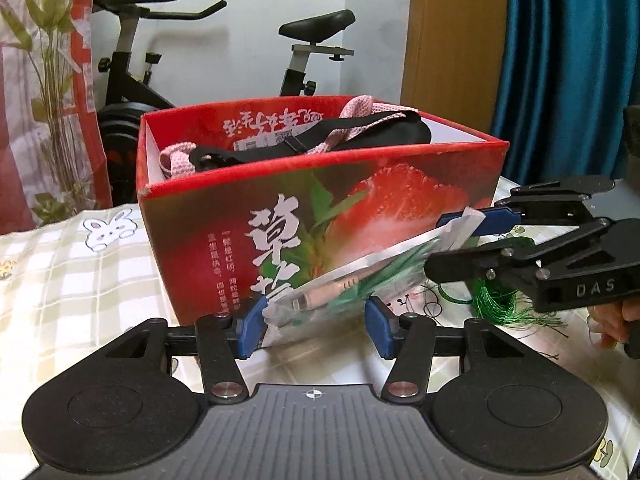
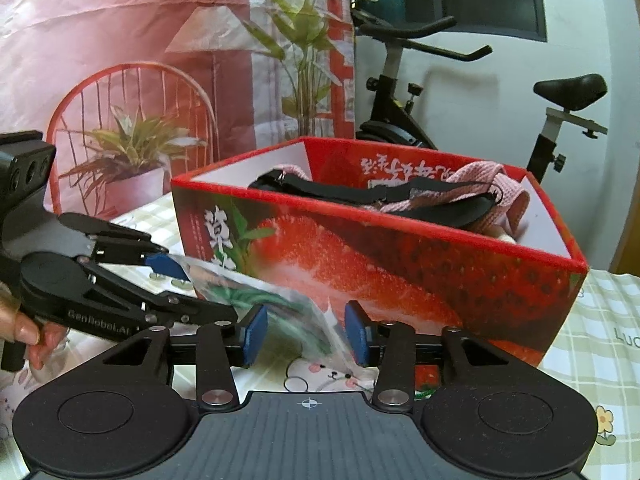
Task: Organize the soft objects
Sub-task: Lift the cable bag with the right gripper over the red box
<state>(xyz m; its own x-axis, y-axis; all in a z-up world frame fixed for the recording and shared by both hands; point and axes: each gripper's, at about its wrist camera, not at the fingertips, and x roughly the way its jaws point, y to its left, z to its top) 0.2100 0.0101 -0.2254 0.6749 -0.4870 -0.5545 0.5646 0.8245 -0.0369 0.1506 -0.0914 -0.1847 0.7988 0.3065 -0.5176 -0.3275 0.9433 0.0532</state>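
Note:
A clear plastic bag (image 1: 340,280) with a pink cable and green cord inside hangs in front of the red strawberry box (image 1: 392,200). My left gripper (image 1: 314,326) stands open around the bag's lower end. My right gripper (image 2: 304,334) also stands open around the bag (image 2: 280,300); in the left wrist view its blue pad (image 1: 480,220) lies against the bag's upper corner. The box (image 2: 400,276) holds a black strap (image 2: 360,192) and pink knitted fabric (image 2: 492,184). A green tassel (image 1: 500,300) lies on the table under the right gripper.
The table has a checked cloth (image 1: 60,280) with rabbit prints. An exercise bike (image 1: 132,60) stands behind the box, and a blue curtain (image 1: 568,60) hangs at the right. A printed plant backdrop (image 2: 140,80) is at the left.

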